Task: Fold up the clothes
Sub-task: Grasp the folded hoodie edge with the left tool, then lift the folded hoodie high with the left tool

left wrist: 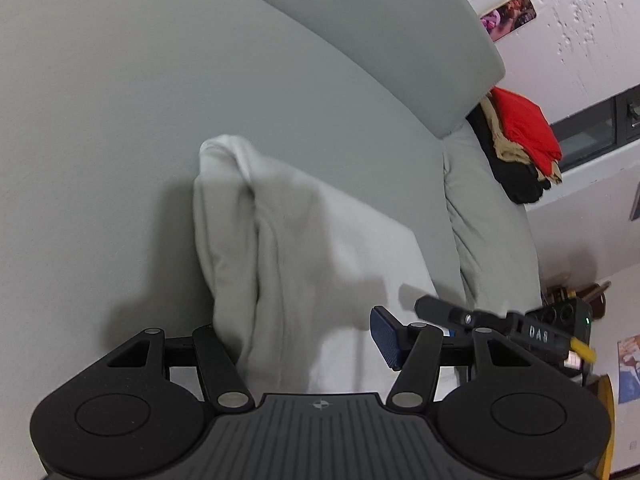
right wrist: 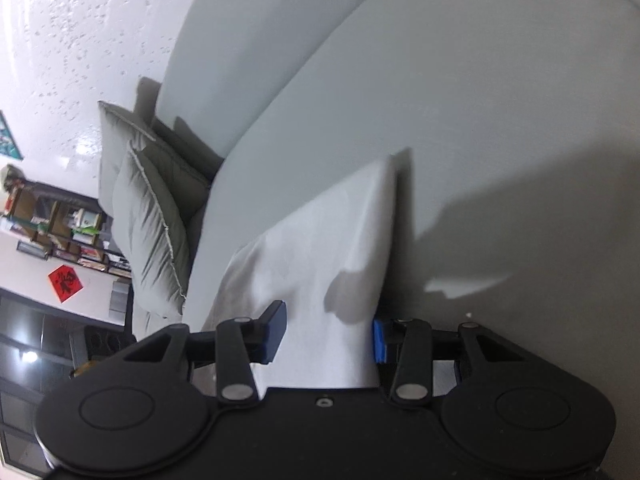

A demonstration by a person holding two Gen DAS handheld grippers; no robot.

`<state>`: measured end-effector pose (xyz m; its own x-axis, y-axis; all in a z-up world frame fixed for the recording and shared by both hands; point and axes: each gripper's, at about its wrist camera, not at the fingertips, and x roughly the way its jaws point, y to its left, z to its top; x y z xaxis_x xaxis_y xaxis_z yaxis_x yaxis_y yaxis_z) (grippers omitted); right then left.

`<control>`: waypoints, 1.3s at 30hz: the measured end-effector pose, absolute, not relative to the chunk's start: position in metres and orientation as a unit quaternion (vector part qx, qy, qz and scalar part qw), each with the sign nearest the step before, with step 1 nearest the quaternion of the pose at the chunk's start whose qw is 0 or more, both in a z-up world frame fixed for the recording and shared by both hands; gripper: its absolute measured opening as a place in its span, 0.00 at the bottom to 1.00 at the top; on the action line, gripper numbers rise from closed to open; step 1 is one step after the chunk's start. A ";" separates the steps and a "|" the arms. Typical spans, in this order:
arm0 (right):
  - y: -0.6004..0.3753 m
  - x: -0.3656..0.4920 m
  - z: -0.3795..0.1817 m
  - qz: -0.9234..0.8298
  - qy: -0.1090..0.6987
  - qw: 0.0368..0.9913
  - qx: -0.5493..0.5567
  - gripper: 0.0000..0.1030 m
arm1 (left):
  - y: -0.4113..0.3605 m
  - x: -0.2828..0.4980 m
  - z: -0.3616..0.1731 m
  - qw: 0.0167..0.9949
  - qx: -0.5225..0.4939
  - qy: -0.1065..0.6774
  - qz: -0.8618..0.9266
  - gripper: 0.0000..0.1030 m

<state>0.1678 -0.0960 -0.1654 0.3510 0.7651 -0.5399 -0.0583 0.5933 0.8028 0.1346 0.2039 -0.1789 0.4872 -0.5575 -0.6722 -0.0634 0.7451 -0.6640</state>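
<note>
Both tongs wide: left tongs (left wrist: 308,340), right tongs (right wrist: 326,334); one white garment (left wrist: 304,240) between.

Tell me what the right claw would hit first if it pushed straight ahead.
The white cloth: it already lies between the open fingers of the right claw and stretches ahead. Past its far edge comes the grey sofa, though depth is hard to judge.

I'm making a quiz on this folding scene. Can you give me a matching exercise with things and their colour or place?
Things:
1. white garment
2. sofa seat
3. red cloth
4. pillows

Descriptions:
A. on top of a dark pile at the sofa's end
B. lies between both grippers' fingers
C. grey-green, stacked against the sofa's arm end
D. pale grey, under the garment

Pairs: 1-B, 2-D, 3-A, 4-C
</note>
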 end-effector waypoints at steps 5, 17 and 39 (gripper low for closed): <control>-0.091 0.163 -0.162 0.281 0.477 0.765 0.329 0.30 | 0.185 0.134 -0.170 0.826 -0.260 0.479 -0.145 0.40; -0.095 0.070 -0.069 0.237 0.317 0.895 0.205 0.06 | 0.081 0.021 -0.083 0.950 -0.036 0.303 -0.063 0.07; -0.373 -0.069 0.007 -0.007 0.155 0.944 0.291 0.05 | -0.210 0.020 -0.019 0.936 0.029 0.212 -0.278 0.07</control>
